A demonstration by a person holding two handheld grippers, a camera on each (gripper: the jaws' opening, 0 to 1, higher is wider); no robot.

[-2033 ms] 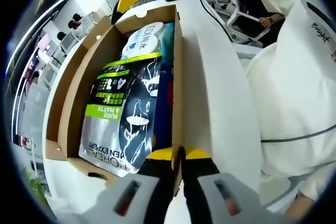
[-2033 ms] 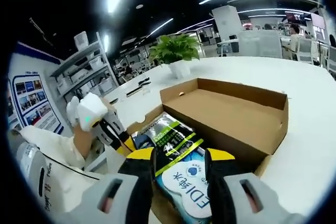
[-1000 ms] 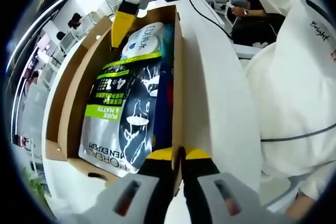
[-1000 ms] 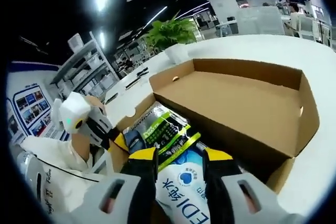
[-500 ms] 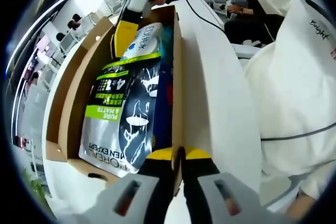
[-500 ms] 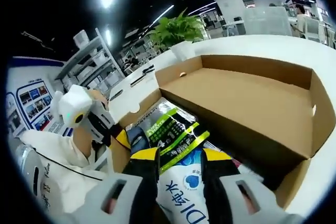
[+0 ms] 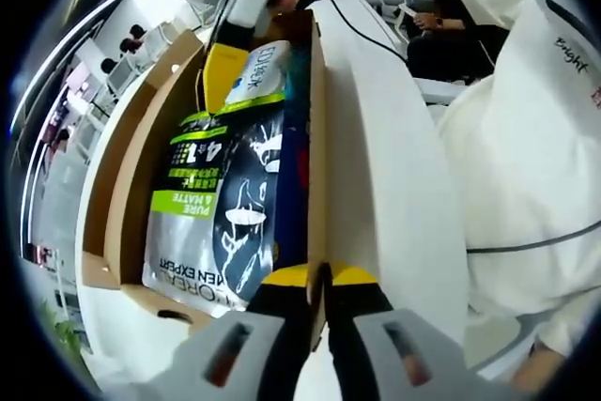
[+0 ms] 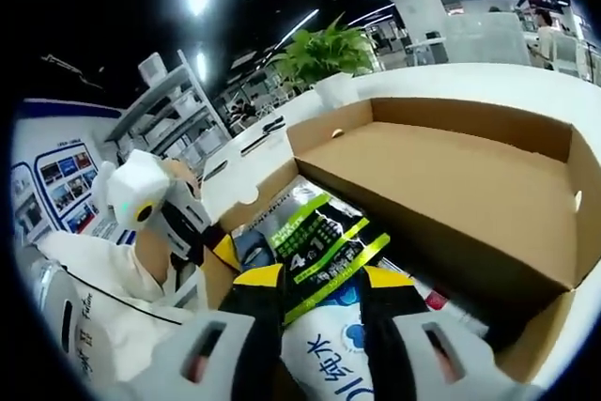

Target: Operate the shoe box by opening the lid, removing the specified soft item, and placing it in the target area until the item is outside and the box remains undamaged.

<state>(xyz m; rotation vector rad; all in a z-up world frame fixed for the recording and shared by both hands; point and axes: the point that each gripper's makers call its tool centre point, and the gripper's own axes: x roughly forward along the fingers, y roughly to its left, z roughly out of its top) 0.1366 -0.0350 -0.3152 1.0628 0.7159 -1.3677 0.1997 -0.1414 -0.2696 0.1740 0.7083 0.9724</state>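
Two pouches [image 7: 230,204] in shoe box [image 7: 317,138]

We see a matt brown cardboard shoe box [image 7: 127,185], a glossy plastic pouch [image 7: 225,204] inside it, a smooth white bench [image 7: 394,185], and matt white cloth sleeve [image 7: 526,138] at three o'clock.

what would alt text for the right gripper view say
The right gripper reaches into an open cardboard shoe box, its yellow-tipped jaws straddling a white and blue soft pack. A black and green pouch lies beyond it; the left gripper pinches the box's far wall.
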